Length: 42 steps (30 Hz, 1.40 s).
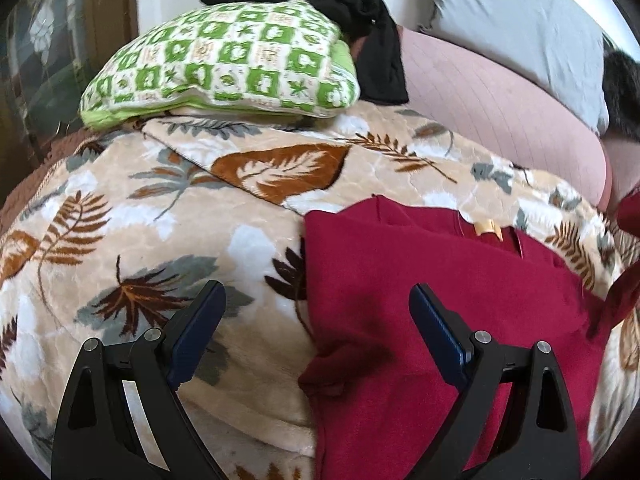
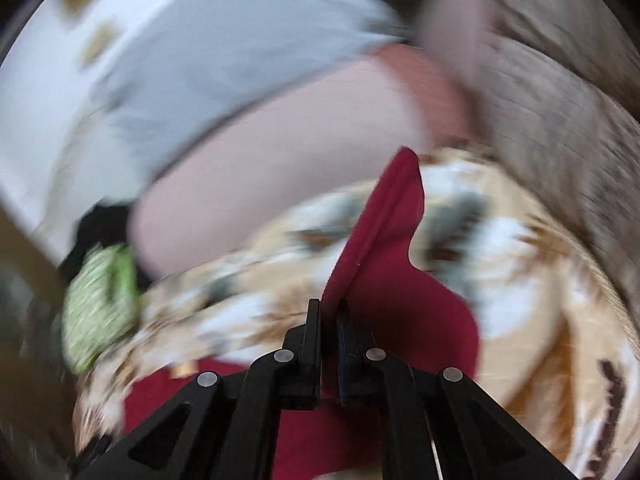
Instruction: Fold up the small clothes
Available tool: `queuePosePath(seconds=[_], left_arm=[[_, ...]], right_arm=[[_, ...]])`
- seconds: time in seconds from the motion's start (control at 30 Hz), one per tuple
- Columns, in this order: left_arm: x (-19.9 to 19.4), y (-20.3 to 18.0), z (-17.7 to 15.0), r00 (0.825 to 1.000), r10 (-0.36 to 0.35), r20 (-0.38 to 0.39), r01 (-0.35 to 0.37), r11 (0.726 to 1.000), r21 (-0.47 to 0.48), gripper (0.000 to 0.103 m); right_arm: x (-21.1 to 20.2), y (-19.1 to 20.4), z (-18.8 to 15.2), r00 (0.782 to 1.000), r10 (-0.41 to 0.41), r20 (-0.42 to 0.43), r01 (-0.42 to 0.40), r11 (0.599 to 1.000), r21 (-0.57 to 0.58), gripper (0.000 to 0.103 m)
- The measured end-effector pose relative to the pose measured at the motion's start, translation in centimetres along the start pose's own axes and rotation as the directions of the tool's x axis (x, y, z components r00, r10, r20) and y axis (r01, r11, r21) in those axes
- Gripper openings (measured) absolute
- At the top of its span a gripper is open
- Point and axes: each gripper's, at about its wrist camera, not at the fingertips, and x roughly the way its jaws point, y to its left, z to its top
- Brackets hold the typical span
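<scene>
A dark red garment (image 1: 420, 304) lies on a leaf-patterned blanket (image 1: 160, 216), its collar with a yellow tag (image 1: 486, 227) toward the far side. My left gripper (image 1: 318, 300) is open and empty, just above the garment's left edge, one finger over the blanket and one over the red cloth. My right gripper (image 2: 329, 312) is shut on a fold of the red garment (image 2: 384, 248) and holds it lifted above the blanket (image 2: 520, 280). The right wrist view is blurred by motion. The lifted red cloth also shows at the right edge of the left wrist view (image 1: 624, 280).
A green-and-white checked pillow (image 1: 224, 60) lies at the far side of the blanket with a black garment (image 1: 360, 20) draped behind it. A pink cushion (image 1: 500, 112) and a grey pillow (image 1: 520, 28) lie at the far right.
</scene>
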Motion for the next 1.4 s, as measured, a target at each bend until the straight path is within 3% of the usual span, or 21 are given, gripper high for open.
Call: queuePosePath(seconds=[0.13, 0.23, 0.3, 0.37, 0.43, 0.47, 0.5, 0.57, 0.6, 0.7, 0.8, 0.87, 0.93, 1.1, 1.13, 1.2, 1.27, 1.3, 1.33, 1.37, 1.4], left_arm=[[-0.3, 1.3, 0.4, 1.000, -0.014, 0.007, 0.014, 0.999, -0.045, 0.094], [-0.3, 2.7, 0.9, 0.999, -0.039, 0.014, 0.040, 0.994, -0.097, 0.094], [-0.1, 3.7, 1.2, 0.997, -0.075, 0.009, 0.076, 0.986, -0.148, 0.094], [0.2, 4.3, 1.4, 0.994, -0.109, 0.000, 0.107, 0.976, -0.188, 0.093], [0.7, 4.8, 1.4, 0.990, -0.143, -0.010, 0.137, 0.964, -0.229, 0.093], [0.9, 4.9, 1.3, 0.987, -0.160, -0.014, 0.151, 0.958, -0.244, 0.093], [1.1, 5.0, 1.3, 0.984, -0.177, -0.019, 0.166, 0.952, -0.256, 0.093], [1.2, 4.8, 1.4, 0.980, -0.199, -0.023, 0.186, 0.947, -0.261, 0.093], [1.1, 4.6, 1.4, 0.979, -0.202, -0.019, 0.190, 0.947, -0.258, 0.093], [1.0, 4.1, 1.6, 0.979, -0.202, -0.005, 0.195, 0.950, -0.245, 0.093], [1.6, 3.2, 1.4, 0.975, -0.220, -0.040, 0.206, 0.953, -0.221, 0.093], [2.2, 2.4, 0.9, 0.976, -0.206, -0.070, 0.190, 0.963, -0.191, 0.093], [2.8, 1.3, 0.4, 0.979, -0.176, -0.098, 0.160, 0.976, -0.151, 0.093], [3.9, -1.5, -0.4, 0.985, -0.125, -0.119, 0.124, 0.992, -0.015, 0.093], [4.1, -1.9, -0.5, 0.985, -0.119, -0.122, 0.121, 0.993, 0.009, 0.087], [4.5, -2.7, -0.8, 0.981, -0.126, -0.146, 0.134, 0.990, 0.039, 0.080], [4.4, -3.1, -1.0, 0.980, -0.132, -0.147, 0.141, 0.989, 0.050, 0.080], [4.4, -3.4, -1.1, 0.982, -0.115, -0.147, 0.125, 0.990, 0.063, 0.080], [4.7, -3.6, -1.2, 0.984, -0.096, -0.153, 0.108, 0.991, 0.077, 0.080], [5.0, -3.8, -1.4, 0.984, -0.081, -0.162, 0.096, 0.992, 0.086, 0.080], [5.3, -3.7, -1.6, 0.982, -0.072, -0.173, 0.088, 0.993, 0.085, 0.080]], right_arm=[[2.1, 10.0, -2.1, 0.981, 0.177, -0.080, -0.188, 0.966, -0.178, 0.006], [4.5, 17.1, -5.5, 0.934, 0.304, -0.189, -0.349, 0.892, -0.289, 0.006], [6.1, 20.9, -8.7, 0.901, 0.344, -0.265, -0.421, 0.842, -0.338, 0.006], [8.5, 23.0, -11.5, 0.893, 0.314, -0.321, -0.427, 0.815, -0.392, 0.006], [11.7, 24.1, -14.8, 0.900, 0.235, -0.367, -0.387, 0.819, -0.423, 0.008], [12.8, 23.9, -15.9, 0.892, 0.209, -0.401, -0.381, 0.825, -0.418, 0.024], [13.8, 23.5, -16.8, 0.877, 0.188, -0.442, -0.379, 0.835, -0.398, 0.050], [13.7, 21.7, -17.5, 0.857, 0.215, -0.469, -0.396, 0.857, -0.330, 0.051], [12.5, 20.6, -17.4, 0.863, 0.231, -0.450, -0.396, 0.862, -0.316, 0.051], [8.6, 16.9, -16.1, 0.911, 0.206, -0.358, -0.323, 0.896, -0.306, 0.051], [4.6, 11.6, -14.3, 0.972, 0.064, -0.226, -0.132, 0.944, -0.302, 0.052], [3.6, 7.9, -13.1, 0.982, -0.045, -0.182, -0.004, 0.965, -0.261, 0.052], [4.3, 5.2, -12.4, 0.973, -0.123, -0.195, 0.082, 0.975, -0.207, 0.052], [9.0, 3.8, -12.7, 0.956, -0.080, -0.282, 0.046, 0.991, -0.127, 0.052], [10.0, 4.0, -13.0, 0.950, -0.098, -0.296, 0.059, 0.989, -0.139, 0.052], [11.2, 4.6, -13.3, 0.935, -0.195, -0.297, 0.133, 0.967, -0.216, 0.022], [10.1, 5.2, -12.7, 0.944, -0.239, -0.226, 0.172, 0.945, -0.279, 0.018], [9.6, 5.1, -12.5, 0.938, -0.293, -0.183, 0.228, 0.923, -0.310, 0.005], [9.4, 4.7, -12.4, 0.901, -0.417, -0.118, 0.352, 0.863, -0.361, 0.003], [9.7, 3.9, -12.3, 0.876, -0.471, -0.107, 0.404, 0.835, -0.373, 0.003], [9.8, 2.9, -12.2, 0.874, -0.467, -0.133, 0.399, 0.847, -0.350, 0.003]])
